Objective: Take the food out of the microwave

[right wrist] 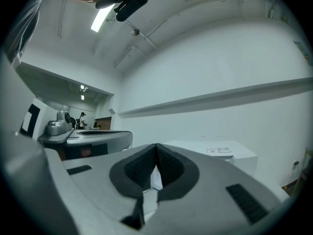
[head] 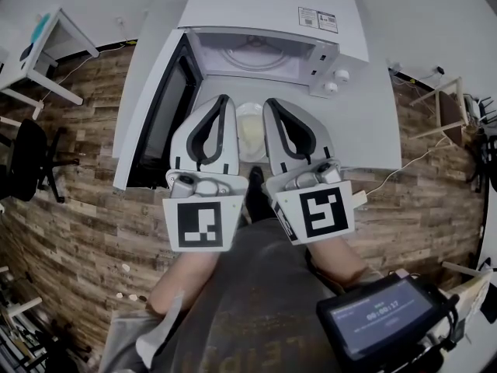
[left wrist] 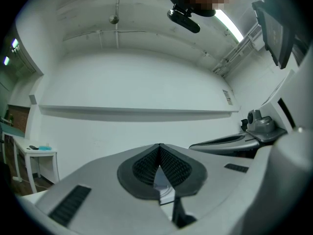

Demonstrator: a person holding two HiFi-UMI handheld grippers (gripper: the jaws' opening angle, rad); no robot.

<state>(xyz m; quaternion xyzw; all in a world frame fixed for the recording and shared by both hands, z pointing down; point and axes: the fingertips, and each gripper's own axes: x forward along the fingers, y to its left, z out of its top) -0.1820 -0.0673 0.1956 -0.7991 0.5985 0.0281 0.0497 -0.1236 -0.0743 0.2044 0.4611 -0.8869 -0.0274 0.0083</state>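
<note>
The food looks to be out of the microwave [head: 272, 6] already. Its door [head: 167, 107] hangs wide open to the left, and the glass turntable [head: 252, 53] inside is bare. I'd say the step in hand is bringing the dish clear of the oven and settling it on the white counter [head: 373, 130] in front.

The left gripper [head: 223, 99] and the right gripper [head: 270, 101] lie side by side and level, pointing at the open cavity. Each has its jaws pressed together at the tips with nothing pinched between the pads. Neither gripper is clasping the dish in its own jaws.

The dish [head: 252, 127] sits in the narrow gap between the two grippers, flanked by their inner fingers, just in front of the microwave's mouth and over the counter. From here I can't tell whether they squeeze it between them or whether it rests on the counter.

If it is being carried that way, the next move calls for keeping both hands level and moving together, since easing either one outward would let it drop. Then it needs lowering until the counter takes the weight.

The dish is small, round and white, and it holds pale, creamy-yellow food [head: 250, 130]. I can't make out exactly what the food is.
</note>
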